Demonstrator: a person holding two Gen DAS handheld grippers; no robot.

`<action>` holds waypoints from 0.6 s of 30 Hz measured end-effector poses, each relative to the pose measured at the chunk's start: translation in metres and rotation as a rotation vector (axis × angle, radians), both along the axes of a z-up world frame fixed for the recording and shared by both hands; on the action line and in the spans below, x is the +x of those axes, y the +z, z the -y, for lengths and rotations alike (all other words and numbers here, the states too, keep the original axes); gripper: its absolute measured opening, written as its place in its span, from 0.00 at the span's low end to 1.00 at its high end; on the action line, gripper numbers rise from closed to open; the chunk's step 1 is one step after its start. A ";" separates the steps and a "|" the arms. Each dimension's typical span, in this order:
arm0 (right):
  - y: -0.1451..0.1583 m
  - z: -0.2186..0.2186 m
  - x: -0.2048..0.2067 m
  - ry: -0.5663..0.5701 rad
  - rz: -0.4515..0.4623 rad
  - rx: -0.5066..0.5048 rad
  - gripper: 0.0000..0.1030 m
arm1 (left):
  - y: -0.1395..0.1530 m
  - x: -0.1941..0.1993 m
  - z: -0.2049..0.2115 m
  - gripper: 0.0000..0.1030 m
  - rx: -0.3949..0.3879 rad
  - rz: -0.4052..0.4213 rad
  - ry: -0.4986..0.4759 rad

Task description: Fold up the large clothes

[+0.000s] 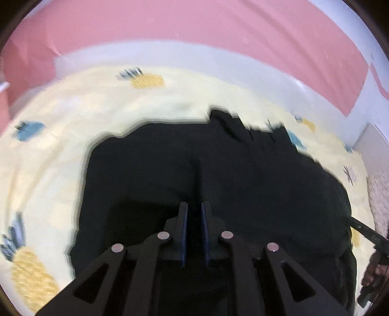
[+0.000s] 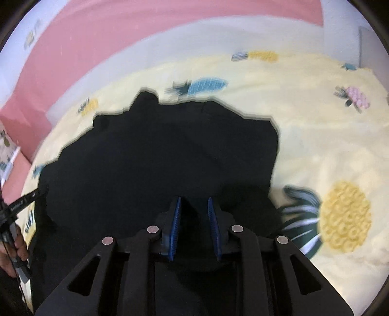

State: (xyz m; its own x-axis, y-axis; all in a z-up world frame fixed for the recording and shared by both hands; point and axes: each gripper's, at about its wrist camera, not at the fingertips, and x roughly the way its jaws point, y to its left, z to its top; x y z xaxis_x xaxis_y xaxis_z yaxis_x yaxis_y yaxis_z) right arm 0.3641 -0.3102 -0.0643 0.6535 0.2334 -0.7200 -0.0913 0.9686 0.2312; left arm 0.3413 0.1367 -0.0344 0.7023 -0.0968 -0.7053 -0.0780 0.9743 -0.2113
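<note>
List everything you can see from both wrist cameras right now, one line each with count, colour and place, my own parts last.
Black garment: one, black, spread on the bedsheet ahead of both grippers; fabric runs between both sets of jaws.
Bedsheet: one, pale yellow with yellow, blue and pink pineapple prints, under the garment.
Wall: pink with a white band below, behind the bed.
Left gripper: one, black with blue pads, jaws shut on the black garment's near edge.
Right gripper: one, black with blue pads, jaws narrowed over the garment; whether the pads press on it I cannot tell.
Hands: one at the right edge of the left view, one at the left edge of the right view, each holding a gripper handle.
</note>
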 end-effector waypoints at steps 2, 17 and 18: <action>0.008 0.007 0.005 -0.016 0.026 0.000 0.23 | 0.016 -0.001 -0.007 0.13 -0.019 0.036 0.026; -0.028 0.007 0.063 -0.052 -0.079 -0.063 0.23 | -0.040 0.066 0.063 0.14 0.170 -0.049 -0.159; -0.027 0.006 0.062 -0.056 -0.082 -0.070 0.23 | -0.036 0.063 0.063 0.14 0.180 -0.055 -0.155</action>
State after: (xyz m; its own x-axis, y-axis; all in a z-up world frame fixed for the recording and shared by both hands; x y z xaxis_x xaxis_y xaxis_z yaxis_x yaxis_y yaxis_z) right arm 0.4266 -0.3164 -0.0915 0.6026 0.1449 -0.7848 -0.0198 0.9858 0.1668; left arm 0.4047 0.0738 -0.0707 0.6489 -0.0696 -0.7577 0.0688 0.9971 -0.0326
